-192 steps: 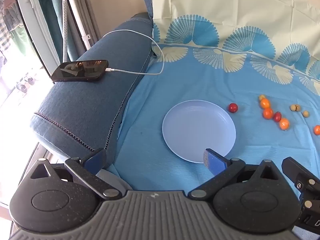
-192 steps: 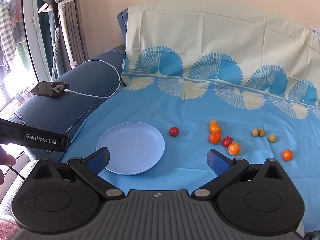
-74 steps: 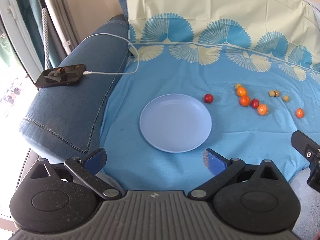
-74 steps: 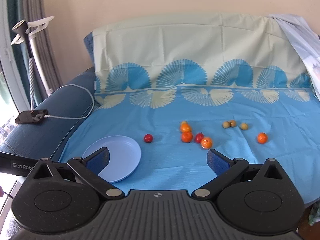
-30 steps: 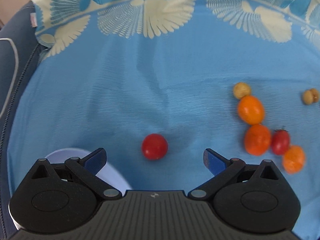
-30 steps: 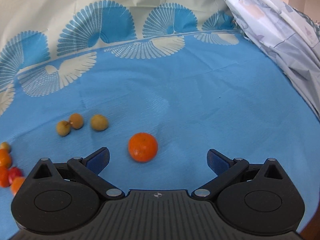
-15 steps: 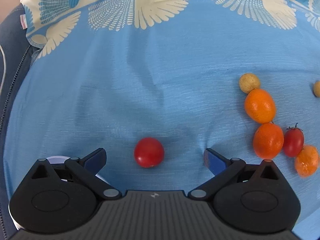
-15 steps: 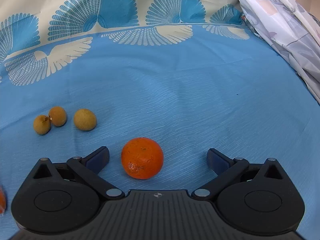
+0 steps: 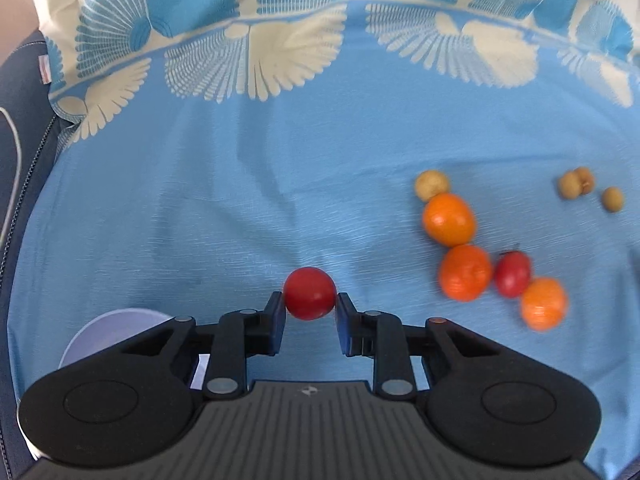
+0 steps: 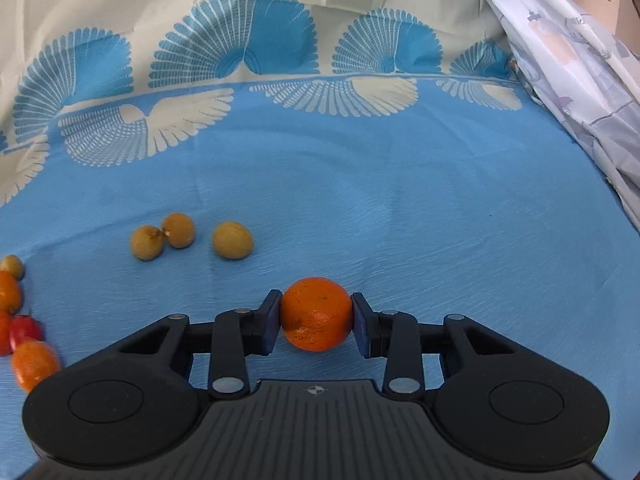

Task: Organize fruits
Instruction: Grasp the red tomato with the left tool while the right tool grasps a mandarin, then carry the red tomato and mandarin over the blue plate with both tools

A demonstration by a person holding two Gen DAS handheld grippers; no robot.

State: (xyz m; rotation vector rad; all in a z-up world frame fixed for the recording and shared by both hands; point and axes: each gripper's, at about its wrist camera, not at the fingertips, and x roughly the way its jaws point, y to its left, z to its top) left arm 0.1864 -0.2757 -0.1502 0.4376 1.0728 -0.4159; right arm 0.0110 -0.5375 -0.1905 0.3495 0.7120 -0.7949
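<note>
My left gripper (image 9: 310,306) is shut on a red cherry tomato (image 9: 310,293), held between both pads just above the blue cloth. The pale blue plate (image 9: 100,334) shows at lower left, partly hidden behind the gripper body. My right gripper (image 10: 316,318) is shut on a small orange (image 10: 316,314) resting on the cloth. To the right in the left wrist view lie three oranges (image 9: 450,219), a second red tomato (image 9: 513,273) and small yellow-brown fruits (image 9: 431,184).
Three yellow-brown fruits (image 10: 232,240) lie left of the right gripper, with more oranges (image 10: 34,362) at the left edge. A pale patterned sheet (image 10: 580,80) hangs at the right. The dark blue sofa arm (image 9: 16,128) with a white cable borders the left.
Both grippers have closed from wide open: the left one onto the red tomato, the right one onto the orange. Both moved slightly forward to the fruit.
</note>
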